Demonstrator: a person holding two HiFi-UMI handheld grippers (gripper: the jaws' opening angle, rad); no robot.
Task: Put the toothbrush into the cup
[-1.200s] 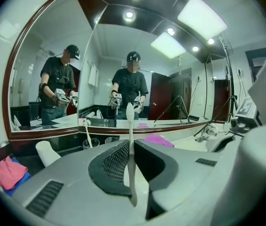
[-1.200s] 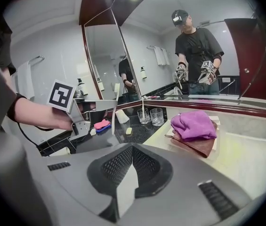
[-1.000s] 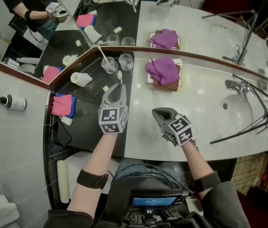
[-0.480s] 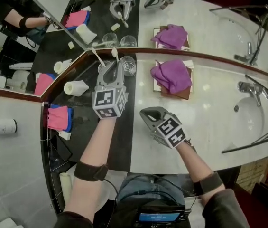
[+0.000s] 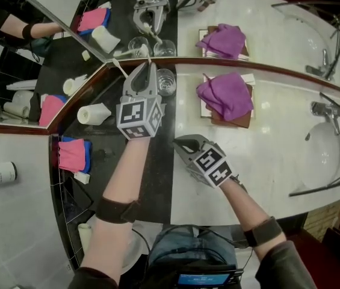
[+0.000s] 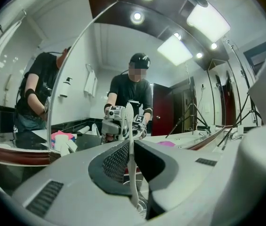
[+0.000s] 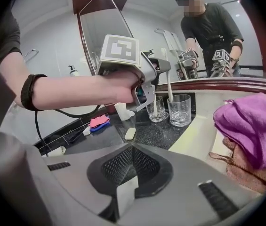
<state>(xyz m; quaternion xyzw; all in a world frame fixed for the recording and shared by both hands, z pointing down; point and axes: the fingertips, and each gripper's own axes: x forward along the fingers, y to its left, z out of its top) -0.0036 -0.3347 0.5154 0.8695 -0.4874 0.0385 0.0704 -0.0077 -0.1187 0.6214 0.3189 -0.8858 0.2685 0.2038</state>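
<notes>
My left gripper (image 5: 147,72) is shut on a white toothbrush (image 6: 131,173), which stands upright between its pads. It hovers at the two clear glasses by the mirror. The toothbrush (image 7: 169,86) hangs with its lower end at the rim of the right glass (image 7: 180,110). The left glass (image 7: 157,108) holds another white toothbrush (image 5: 121,69). In the head view the right glass (image 5: 166,82) shows beside the gripper and the left one is hidden. My right gripper (image 5: 183,143) sits lower over the counter, its jaws shut on a small flat white piece (image 7: 125,193).
A purple towel (image 5: 227,95) lies on a brown tray to the right. Further right are the faucet (image 5: 326,110) and sink (image 5: 332,155). On the dark strip at left lie a white roll (image 5: 94,113), a pink cloth (image 5: 73,155) and soap bits. The mirror (image 5: 157,17) backs the counter.
My left gripper has carried the toothbrush away from me, up to the glasses. The right gripper has shifted a little left and towards the glasses too.
</notes>
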